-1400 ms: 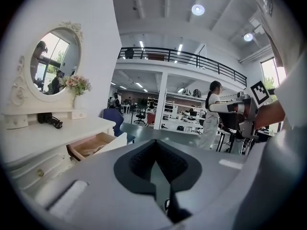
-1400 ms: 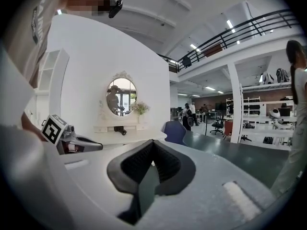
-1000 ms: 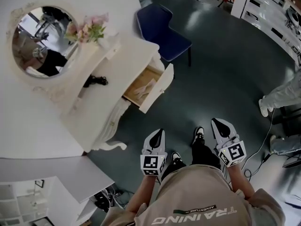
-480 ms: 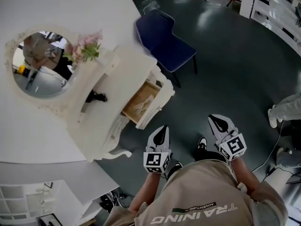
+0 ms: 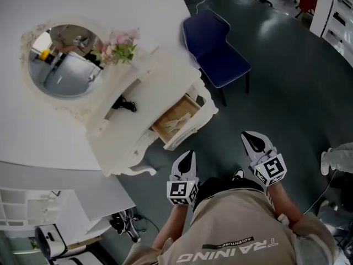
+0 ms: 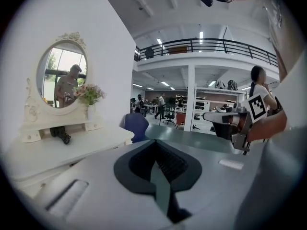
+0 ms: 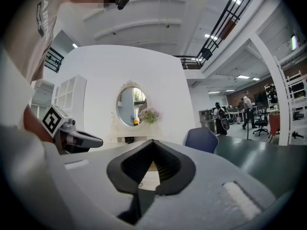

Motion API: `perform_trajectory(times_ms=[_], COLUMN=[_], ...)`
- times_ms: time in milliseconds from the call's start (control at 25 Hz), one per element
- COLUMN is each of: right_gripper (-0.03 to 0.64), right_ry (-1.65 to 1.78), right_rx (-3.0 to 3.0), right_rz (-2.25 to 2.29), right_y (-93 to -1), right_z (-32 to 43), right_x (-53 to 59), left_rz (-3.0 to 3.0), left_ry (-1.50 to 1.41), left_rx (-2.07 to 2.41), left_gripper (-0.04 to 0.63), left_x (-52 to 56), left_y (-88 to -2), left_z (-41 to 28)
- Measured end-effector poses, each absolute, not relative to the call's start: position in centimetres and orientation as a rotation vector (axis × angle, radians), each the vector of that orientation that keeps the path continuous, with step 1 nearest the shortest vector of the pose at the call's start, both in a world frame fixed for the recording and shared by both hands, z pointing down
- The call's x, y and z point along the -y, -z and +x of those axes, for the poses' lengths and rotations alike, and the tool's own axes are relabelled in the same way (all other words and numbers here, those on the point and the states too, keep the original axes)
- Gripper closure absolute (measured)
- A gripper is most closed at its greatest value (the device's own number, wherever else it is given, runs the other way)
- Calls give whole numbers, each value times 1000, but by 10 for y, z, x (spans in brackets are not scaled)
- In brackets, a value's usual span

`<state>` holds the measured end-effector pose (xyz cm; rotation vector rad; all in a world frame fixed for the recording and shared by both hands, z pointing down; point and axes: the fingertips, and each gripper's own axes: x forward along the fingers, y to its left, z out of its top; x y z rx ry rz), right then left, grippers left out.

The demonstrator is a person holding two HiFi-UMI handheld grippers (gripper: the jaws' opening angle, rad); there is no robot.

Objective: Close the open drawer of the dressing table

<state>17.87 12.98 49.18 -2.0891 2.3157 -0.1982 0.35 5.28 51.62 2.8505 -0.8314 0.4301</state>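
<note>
The white dressing table (image 5: 144, 95) stands against the wall at centre left of the head view. Its drawer (image 5: 177, 121) is pulled out towards me, showing a wooden inside with pale contents. My left gripper (image 5: 186, 155) points at the floor just in front of the drawer's white front panel, a short gap away, jaws shut and empty. My right gripper (image 5: 249, 136) is further right over the dark floor, also shut on nothing. In the left gripper view the left gripper (image 6: 154, 143) has the tabletop (image 6: 57, 150) to its left. The right gripper (image 7: 153, 142) faces the table's mirror (image 7: 130, 107).
A blue chair (image 5: 217, 47) stands right beside the table's far end. On the table are a round mirror (image 5: 63, 61), pink flowers (image 5: 118, 44) and a small black object (image 5: 126, 105). White shelving (image 5: 33, 214) and cables (image 5: 127, 225) sit lower left. Another person's foot (image 5: 335, 162) is at the right edge.
The head view has swung, so the table and chair now sit further right and nearer my grippers. Both grippers stay shut, side by side. The drawer is still open.
</note>
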Motion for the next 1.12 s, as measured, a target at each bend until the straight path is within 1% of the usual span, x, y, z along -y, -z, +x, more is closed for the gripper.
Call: perform_trajectory(times_ms=[240,640,1120], right_gripper=[614,614,614], right_ry=[140,268,239], right_rx=[-2453,-2527,-2705], right_rz=[-2009,-1967,-1863], right_y=[-496,-515,-503], right_z=[169,173,174], right_x=[-102,-77,6], left_rz=[2785,2737,2740], left_ry=[-444,-445,-354], left_rx=[929,933,1003], left_gripper=[577,577,578], left_x=[-37,6,86], left_y=[-529,-548,-523], left_z=[2,31,47])
